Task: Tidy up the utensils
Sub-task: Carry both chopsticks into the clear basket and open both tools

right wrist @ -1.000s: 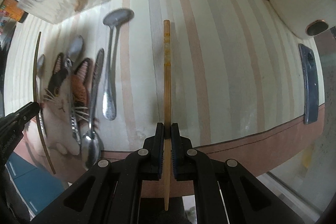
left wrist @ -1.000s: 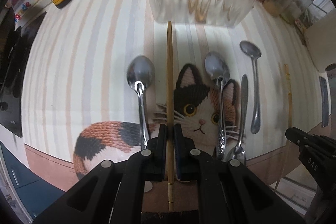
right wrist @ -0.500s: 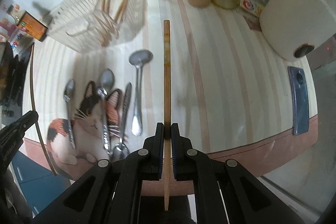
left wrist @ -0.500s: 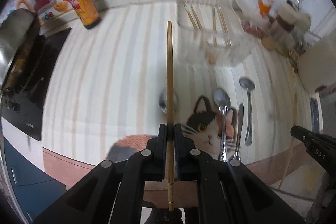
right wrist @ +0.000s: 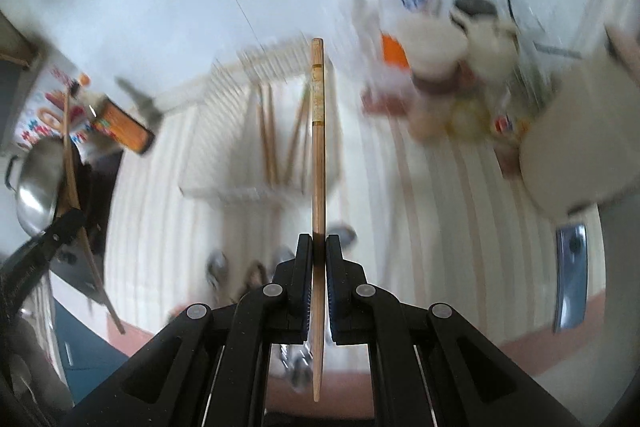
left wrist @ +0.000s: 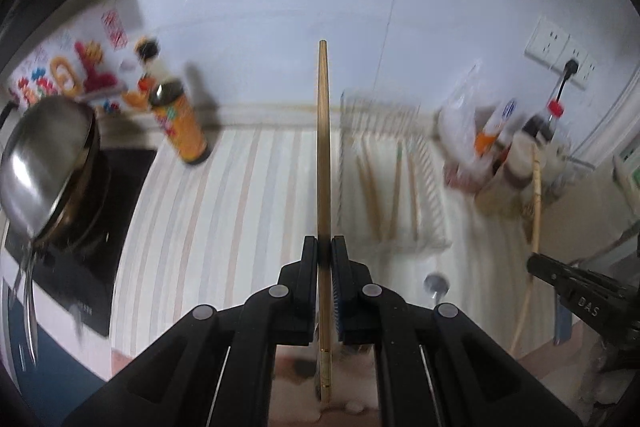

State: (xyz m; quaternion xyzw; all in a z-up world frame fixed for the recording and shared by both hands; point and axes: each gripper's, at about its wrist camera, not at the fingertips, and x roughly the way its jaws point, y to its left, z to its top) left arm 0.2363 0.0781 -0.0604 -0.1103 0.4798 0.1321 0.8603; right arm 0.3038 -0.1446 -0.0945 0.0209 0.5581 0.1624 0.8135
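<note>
My left gripper (left wrist: 324,243) is shut on a wooden chopstick (left wrist: 323,147) that points forward, held high above the striped counter. My right gripper (right wrist: 319,241) is shut on a second wooden chopstick (right wrist: 318,155) with a patterned end. A clear plastic rack (left wrist: 394,187) holding several chopsticks stands ahead, right of the left chopstick; in the right wrist view the rack (right wrist: 248,147) lies just left of the right chopstick. Blurred spoons (right wrist: 218,263) lie below on the counter. The right gripper (left wrist: 580,295) shows at the left view's right edge.
A steel pan (left wrist: 48,163) sits on a black cooktop at the left, with an orange-labelled bottle (left wrist: 180,123) beside it. Jars and bottles (right wrist: 460,67) crowd the back right. A white appliance (right wrist: 580,155) and a blue phone (right wrist: 572,279) are at the right.
Both grippers have lifted and tilted up with their chopsticks, away from the cat mat and spoons, so the wall and rack now fill the views. Both stay shut.
</note>
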